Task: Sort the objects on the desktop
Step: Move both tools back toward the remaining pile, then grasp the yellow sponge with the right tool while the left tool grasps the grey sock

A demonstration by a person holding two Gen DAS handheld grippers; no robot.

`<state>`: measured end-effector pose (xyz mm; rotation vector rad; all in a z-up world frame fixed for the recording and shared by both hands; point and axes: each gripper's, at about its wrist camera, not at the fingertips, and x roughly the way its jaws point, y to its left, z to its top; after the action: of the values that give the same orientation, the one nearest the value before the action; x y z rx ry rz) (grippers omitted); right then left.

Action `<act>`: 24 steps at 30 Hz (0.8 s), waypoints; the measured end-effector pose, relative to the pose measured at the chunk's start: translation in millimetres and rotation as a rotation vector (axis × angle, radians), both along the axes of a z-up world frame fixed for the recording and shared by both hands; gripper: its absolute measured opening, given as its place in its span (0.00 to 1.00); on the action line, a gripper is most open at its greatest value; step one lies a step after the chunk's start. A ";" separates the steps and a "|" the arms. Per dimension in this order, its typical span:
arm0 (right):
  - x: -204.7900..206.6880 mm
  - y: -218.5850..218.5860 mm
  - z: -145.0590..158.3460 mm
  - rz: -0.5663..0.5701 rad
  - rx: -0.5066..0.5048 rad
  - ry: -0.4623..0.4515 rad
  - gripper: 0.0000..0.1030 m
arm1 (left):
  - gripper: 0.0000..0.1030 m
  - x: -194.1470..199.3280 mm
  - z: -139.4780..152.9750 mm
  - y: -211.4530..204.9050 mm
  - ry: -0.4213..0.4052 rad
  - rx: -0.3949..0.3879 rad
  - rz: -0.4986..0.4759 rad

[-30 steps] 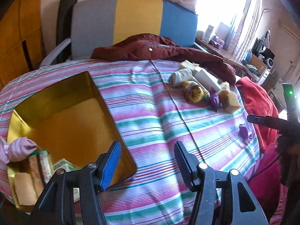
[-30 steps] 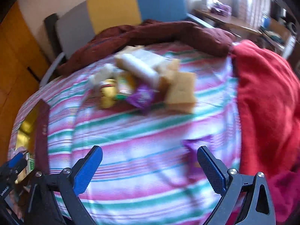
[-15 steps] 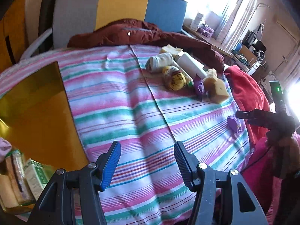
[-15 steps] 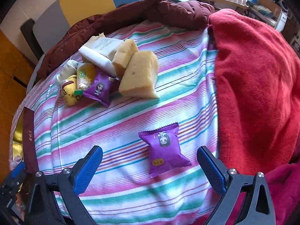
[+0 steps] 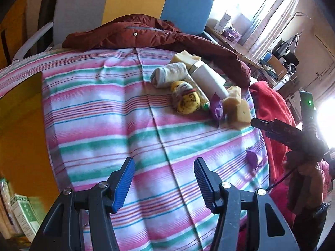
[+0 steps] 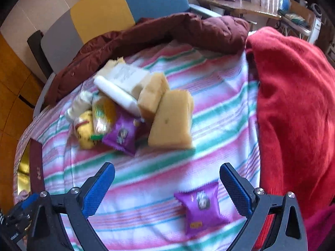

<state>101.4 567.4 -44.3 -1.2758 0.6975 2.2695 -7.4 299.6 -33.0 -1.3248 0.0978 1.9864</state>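
Two tools in view, both with jaws apart and nothing between them. We see the left tool [image 5: 163, 179] over bare striped cloth [image 5: 108, 113], which covers the worktop. The right tool [image 6: 167, 188] hangs over the same cloth, with a lone purple snack packet [image 6: 201, 205] lying flat just inside its right finger, not gripped. Landmark: the big yellow sponge [image 6: 171, 121]. Touching its left side are a second purple packet [image 6: 123, 136], a smaller sponge [image 6: 152, 96] and a white tube [image 6: 117, 94]; further left a yellow plush [image 6: 84, 129]. Right of the sponge, a red blanket [image 6: 293, 104]. Far left of it, the gold tin [image 5: 23, 129].
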 end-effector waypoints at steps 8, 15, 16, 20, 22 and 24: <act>-23.1 23.5 -10.9 -0.013 0.046 -0.022 0.85 | 0.57 -9.6 -1.8 18.6 -0.001 -0.013 -0.007; -39.8 39.2 -31.9 -0.011 0.005 -0.008 0.85 | 0.57 -34.7 -1.1 35.3 0.006 -0.017 0.028; -42.8 40.3 -34.9 -0.006 0.012 -0.020 0.84 | 0.57 -39.6 -1.3 38.2 -0.002 -0.014 0.036; -47.2 39.0 -42.7 0.038 0.002 -0.035 0.56 | 0.57 -59.3 -0.9 52.0 -0.027 0.017 0.067; -49.5 32.9 -39.8 0.067 0.022 -0.032 0.48 | 0.57 -68.4 -3.4 60.1 -0.043 0.023 0.076; -51.8 26.0 -38.6 0.090 0.059 -0.048 0.47 | 0.57 -80.6 -8.2 69.6 -0.070 0.030 0.090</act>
<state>49.6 593.3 -82.9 -1.3533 0.5626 2.3046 -87.9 369.2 -41.2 -1.3994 -0.0250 2.0058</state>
